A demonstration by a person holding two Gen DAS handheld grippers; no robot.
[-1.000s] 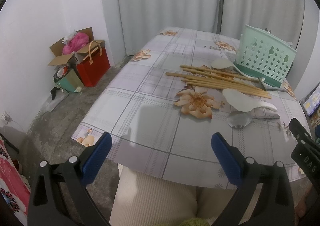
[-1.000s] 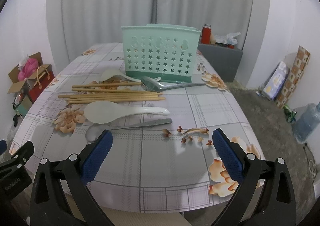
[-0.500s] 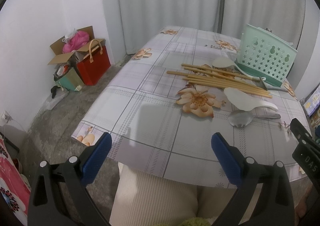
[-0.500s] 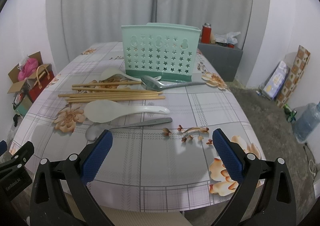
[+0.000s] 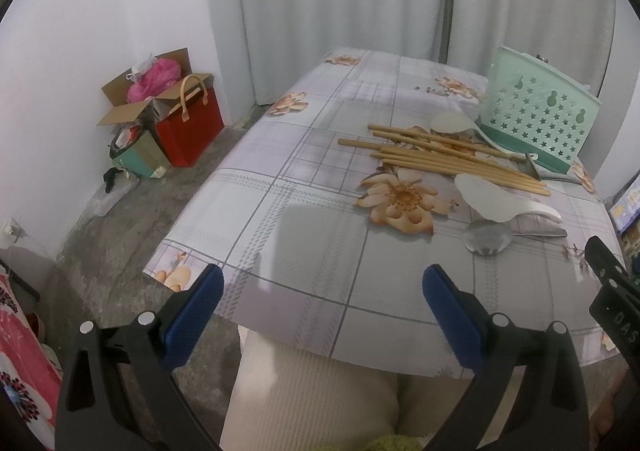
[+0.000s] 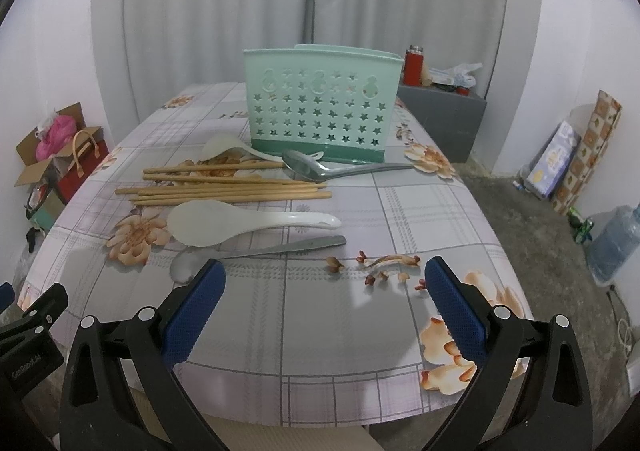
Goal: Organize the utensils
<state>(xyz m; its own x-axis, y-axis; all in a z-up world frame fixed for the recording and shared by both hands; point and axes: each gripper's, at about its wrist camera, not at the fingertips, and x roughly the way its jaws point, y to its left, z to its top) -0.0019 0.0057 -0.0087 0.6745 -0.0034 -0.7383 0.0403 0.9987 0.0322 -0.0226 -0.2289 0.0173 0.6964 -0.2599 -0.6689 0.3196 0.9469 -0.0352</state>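
A: Start close in. What are the two grippers doing?

B: The right gripper [image 6: 322,293] is spread wide with nothing between its blue pads, held at the near edge of the table [image 6: 280,323]. The left gripper [image 5: 320,297] is the same, wide open and empty, off toward the table's left corner.

A: And the nearest thing to pick up?

B: The steel spoon [image 6: 256,255], just beyond the right gripper's left pad, bowl to the left. I'd judge it stiff, a bit heavy and slick, lying flat on a smooth cloth; best pinched across the handle near the middle.

A: Behind that?

B: The white rice paddle [image 6: 240,225], likely light, rigid plastic, easiest taken by its narrow handle. Then the chopsticks [image 6: 224,187], a loose bundle of thin light sticks that will probably roll or scatter, so grip across several at mid-length.

A: Farther back?

B: A second steel spoon [image 6: 340,169] and a second white paddle [image 6: 230,149], both touching the foot of the green holder [image 6: 320,107], which stands upright and looks empty as far as I can tell.

A: Anything different from a second ago?

B: Hardly. Nothing on the table has shifted; the left camera's view has crept slightly, and both grippers remain open
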